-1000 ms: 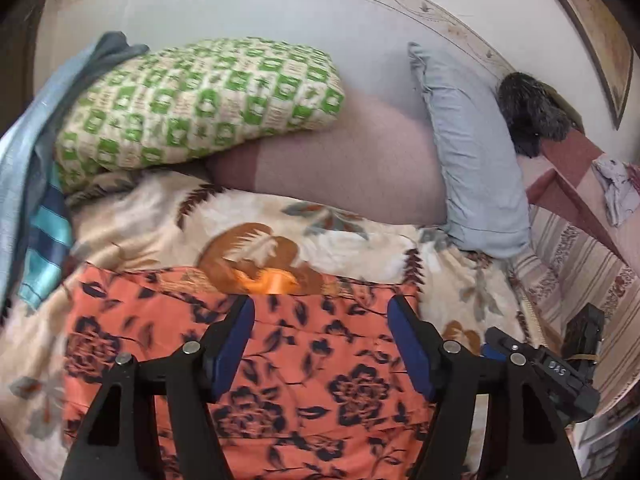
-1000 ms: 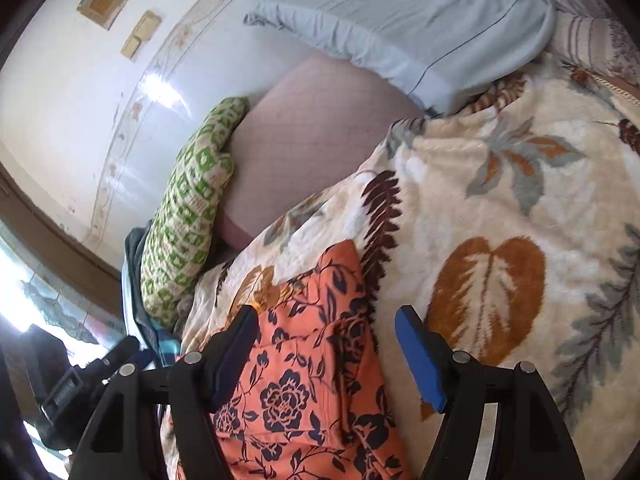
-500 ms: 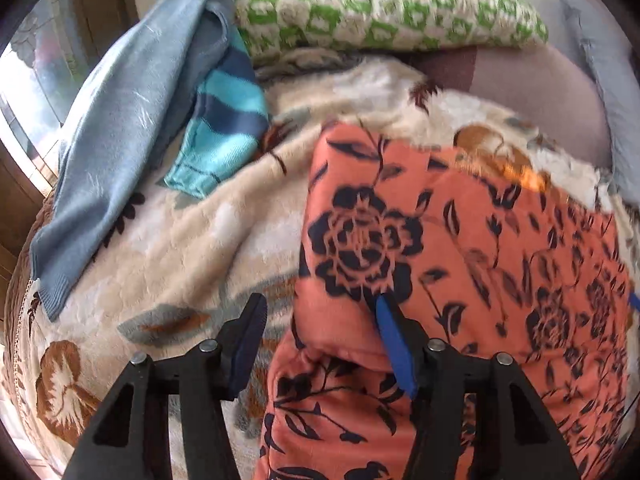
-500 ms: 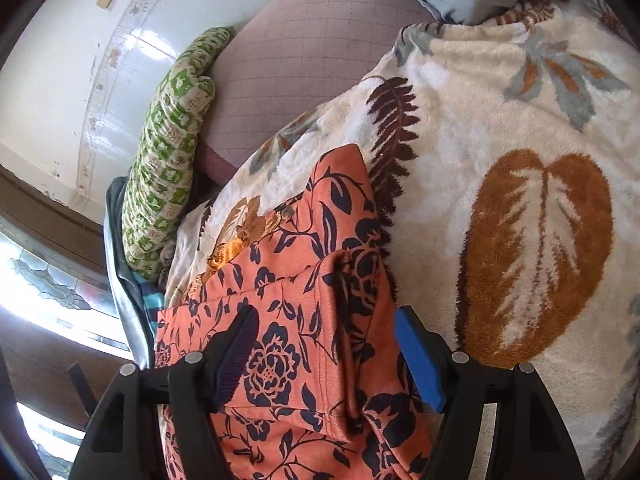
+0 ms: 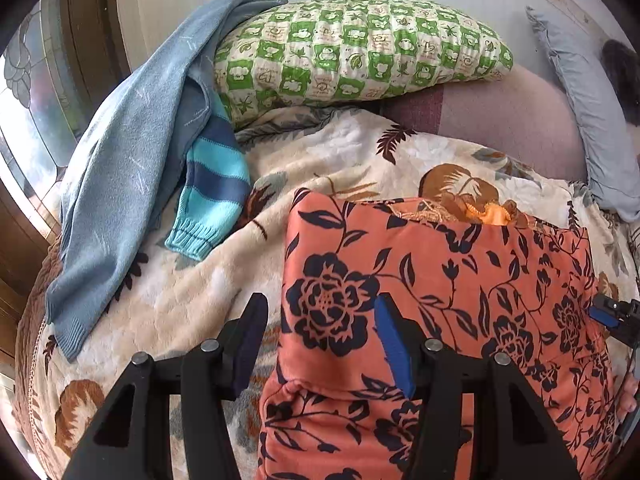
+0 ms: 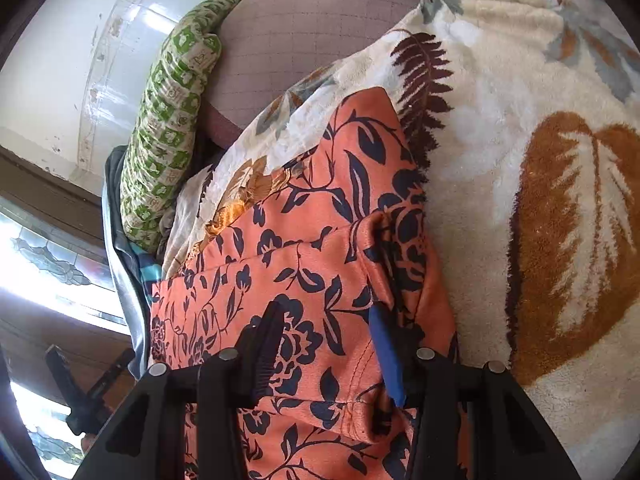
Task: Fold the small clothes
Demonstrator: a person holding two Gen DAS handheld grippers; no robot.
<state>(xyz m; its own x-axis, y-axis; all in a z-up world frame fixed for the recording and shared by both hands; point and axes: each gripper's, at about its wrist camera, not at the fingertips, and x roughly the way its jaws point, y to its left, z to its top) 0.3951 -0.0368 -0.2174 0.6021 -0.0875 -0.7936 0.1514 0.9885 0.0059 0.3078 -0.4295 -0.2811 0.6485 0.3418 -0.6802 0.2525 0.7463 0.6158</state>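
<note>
**Both grippers at the near corners of the orange garment**

On the cream plush blanket with brown and grey leaf print (image 5: 168,300) lies the orange floral-print fabric garment with dark navy flowers (image 5: 460,280), spread flat, its far edge showing a shiny orange lining or collar.

Left gripper (image 5: 320,344): black fingers with blue pads, pointing steeply down at the garment's near-left corner. Left finger sits over bare blanket, right finger over the orange cloth, so the garment's left edge runs between them. Jaws stand apart; no pad visibly presses the cloth.

Right gripper (image 6: 326,346): over the garment's near-right part, where a folded sleeve or hem ridge runs. Jaws are closing, with orange cloth between them. Right pad lies close against the raised fold; whether it pinches yet I cannot tell for certain, and the left pad still shows a gap above the cloth.

Surroundings, left wrist view:
- Green-and-cream checked quilted pillow (image 5: 360,48) at the far side, against the wall.
- Light blue knit sweater (image 5: 120,168) draped far left, overlapping the pillow's left end.
- Turquoise-and-navy striped knit sleeve (image 5: 212,196) beside the sweater, well apart from the orange garment.
- Pale blue-grey pillow (image 5: 588,120) far right.
- Mauve quilted bolster (image 5: 508,120) between the two pillows.
</note>
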